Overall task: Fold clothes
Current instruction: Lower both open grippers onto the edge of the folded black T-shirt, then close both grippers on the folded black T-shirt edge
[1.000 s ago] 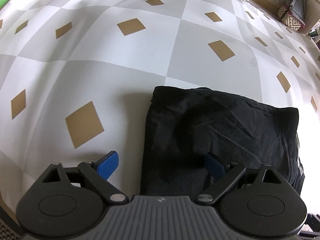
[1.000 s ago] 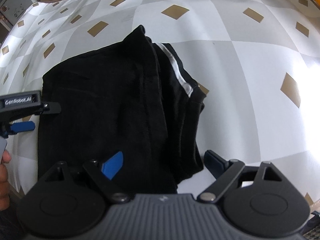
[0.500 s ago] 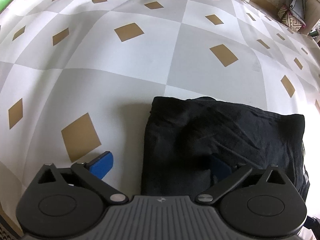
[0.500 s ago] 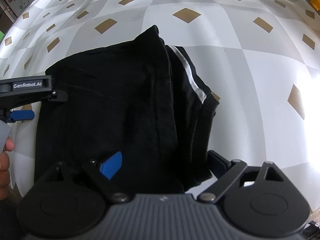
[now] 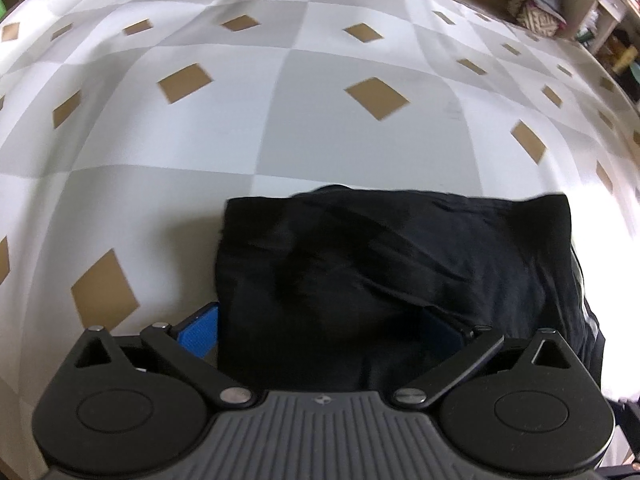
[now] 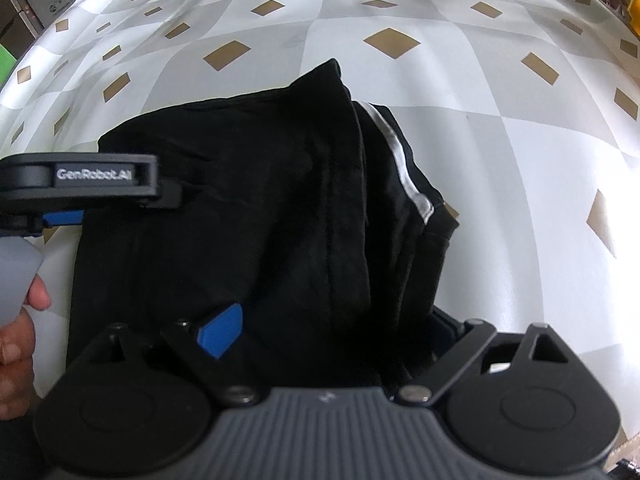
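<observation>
A folded black garment (image 5: 384, 280) lies on a table covered by a cloth (image 5: 280, 128) checked in white and grey with tan diamonds. In the left wrist view the garment is a rough rectangle low in the picture, its far edge fairly straight, its left edge running down toward the camera, the fabric softly creased. The left gripper (image 5: 320, 334) points steeply down over the near left part of the garment; its jaws have just been opening and now stand wide apart. Its left blue pad (image 5: 198, 330) sits on the bare cloth just beside the garment's left edge, while the right finger (image 5: 444, 334) is over the black fabric, so the edge lies between them without being pinched. In the right wrist view the garment (image 6: 240, 220) shows stacked layers along its right side, with a pale stripe (image 6: 400, 172) running down one of the lower layers. The right gripper (image 6: 332, 330) is also spread wide over the near right part of the garment: its left blue pad (image 6: 220, 330) rests above the black fabric and the right finger (image 6: 448, 330) sits at the garment's right edge, partly hidden by folds; the pads do not press on the fabric. The left gripper (image 6: 80, 184) shows at the left edge of this view, with part of a hand (image 6: 16, 344) below it
</observation>
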### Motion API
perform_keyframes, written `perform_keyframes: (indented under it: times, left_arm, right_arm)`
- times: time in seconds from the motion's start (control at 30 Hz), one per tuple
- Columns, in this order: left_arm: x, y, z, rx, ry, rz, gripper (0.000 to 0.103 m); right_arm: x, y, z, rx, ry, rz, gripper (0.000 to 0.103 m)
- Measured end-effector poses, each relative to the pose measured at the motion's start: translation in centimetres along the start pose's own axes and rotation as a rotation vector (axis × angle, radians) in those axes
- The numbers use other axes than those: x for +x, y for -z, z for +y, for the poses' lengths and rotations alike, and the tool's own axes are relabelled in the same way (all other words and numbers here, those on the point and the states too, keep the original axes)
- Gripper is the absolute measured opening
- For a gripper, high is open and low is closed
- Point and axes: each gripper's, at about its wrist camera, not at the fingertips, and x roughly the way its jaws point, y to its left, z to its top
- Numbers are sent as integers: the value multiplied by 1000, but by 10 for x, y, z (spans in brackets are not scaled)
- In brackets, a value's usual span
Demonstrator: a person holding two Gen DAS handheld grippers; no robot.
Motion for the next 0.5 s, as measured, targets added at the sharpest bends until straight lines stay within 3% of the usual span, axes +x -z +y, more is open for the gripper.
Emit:
perform_keyframes:
  times: [0.23, 0.5]
  left_arm:
    - [0, 1, -10, 30, 30, -17, 101]
    - [-4, 3, -20, 60, 45, -32, 88]
  right_arm:
    - [0, 0, 3, -10, -4, -25, 90]
    - [-1, -1, 10, -44, -31, -73, 76]
